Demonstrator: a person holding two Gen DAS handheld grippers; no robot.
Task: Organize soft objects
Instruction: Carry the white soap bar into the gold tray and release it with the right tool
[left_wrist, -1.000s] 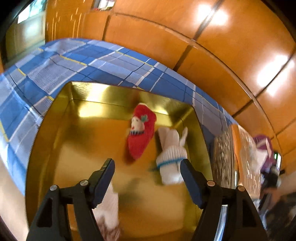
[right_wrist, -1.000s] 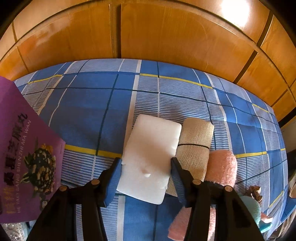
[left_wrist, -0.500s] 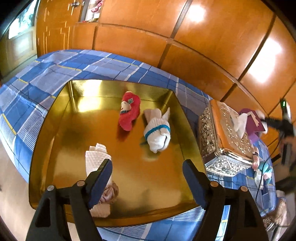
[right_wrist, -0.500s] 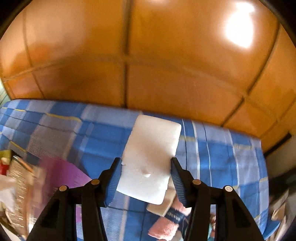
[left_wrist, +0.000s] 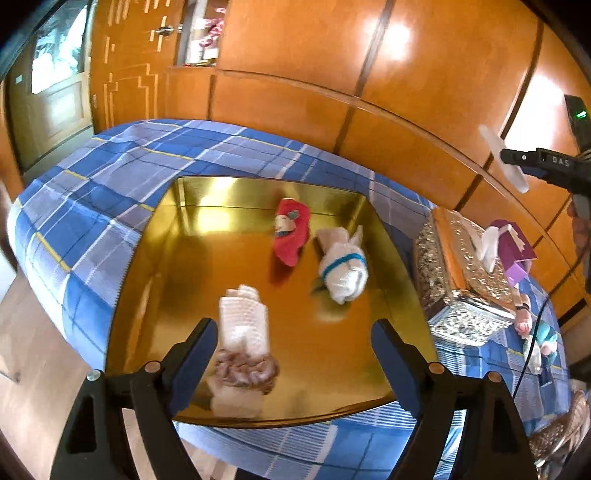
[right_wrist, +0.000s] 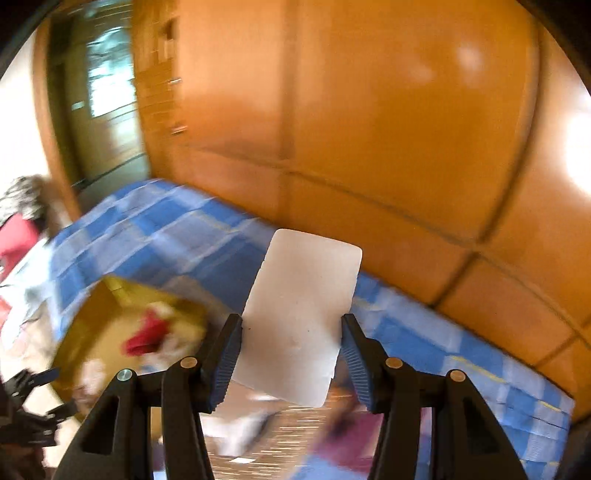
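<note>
A gold tray (left_wrist: 207, 236) sits on the blue checked bedcover (left_wrist: 110, 177). In it lie a red sock doll (left_wrist: 291, 232), a white sock with a blue band (left_wrist: 343, 266) and a white folded cloth (left_wrist: 243, 321) ringed by a brownish scrunchie (left_wrist: 245, 369). My left gripper (left_wrist: 293, 328) hovers over the tray's near side. Its jaws are opening and nothing is pressed between them. My right gripper (right_wrist: 291, 325) is shut on a white foam pad (right_wrist: 303, 302), held in the air above the bed. The tray (right_wrist: 96, 314) shows blurred at lower left in the right wrist view.
An ornate silver and gold tissue box (left_wrist: 461, 273) stands right of the tray, with a purple box (left_wrist: 513, 247) behind it. Small soft toys (left_wrist: 535, 332) lie by the tissue box. Wooden wardrobe panels (left_wrist: 332, 55) back the bed. The bed's edge drops to the floor on the left.
My left gripper drew back from the tray and its jaws widened, showing the white cloth. My right gripper lifted the white pad off the bedcover and swung left; the tray is now in its view.
</note>
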